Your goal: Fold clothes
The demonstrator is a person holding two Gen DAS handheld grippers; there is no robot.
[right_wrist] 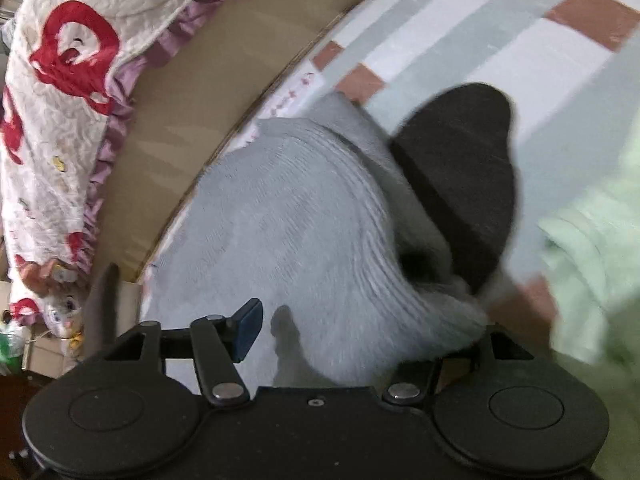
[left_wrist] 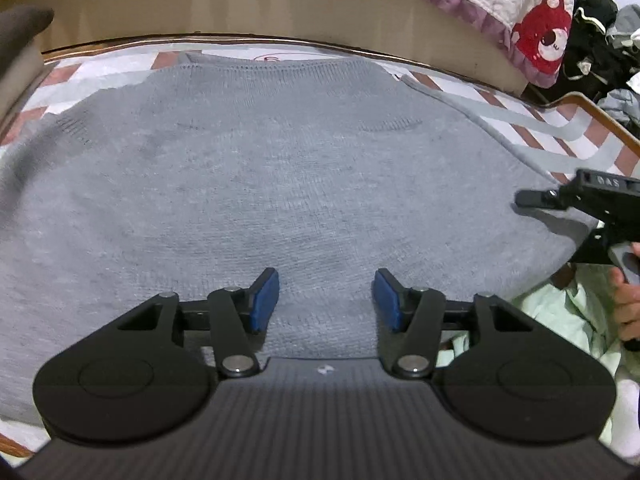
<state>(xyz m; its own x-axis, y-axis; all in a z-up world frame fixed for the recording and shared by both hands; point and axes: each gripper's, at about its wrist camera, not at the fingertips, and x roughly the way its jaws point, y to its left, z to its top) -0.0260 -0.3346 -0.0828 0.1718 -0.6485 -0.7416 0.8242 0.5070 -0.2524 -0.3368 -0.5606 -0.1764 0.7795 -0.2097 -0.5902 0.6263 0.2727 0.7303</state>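
Our left gripper's [left_wrist: 326,300] fingers, tipped with blue pads [left_wrist: 264,300], stand spread apart with nothing pinched between them; only the flat knit of the grey sweater [left_wrist: 260,184] shows in the gap and stretches out ahead of both tips. Beyond the fingertips the sweater lies spread over a checked cloth [left_wrist: 532,128] of white, pale green and brown squares, its ribbed far edge close to the wooden rim [left_wrist: 240,42] of the surface. Past that rim, ahead and to the right of the fingers, a quilted cover [left_wrist: 520,12] with a purple frill and a red bear hangs down. To the right of our right-hand fingertip we see the right gripper [left_wrist: 532,199] in a hand [left_wrist: 628,292], poised at the sweater's right edge, with pale green fabric [left_wrist: 560,312] beneath it. In the right wrist view, our right gripper [right_wrist: 360,328] shows one blue-padded finger [right_wrist: 248,330] on the left, while a bunched fold of the grey sweater [right_wrist: 320,232] rises between the fingers and drapes over the place where the other fingertip should be, so we cannot tell whether that finger presses the cloth. The visible finger stands clear of the fold. Ahead and to the right of these fingers a dark object [right_wrist: 464,184] sits on the sweater, blurred, and the pale green fabric [right_wrist: 592,264] lies further right.
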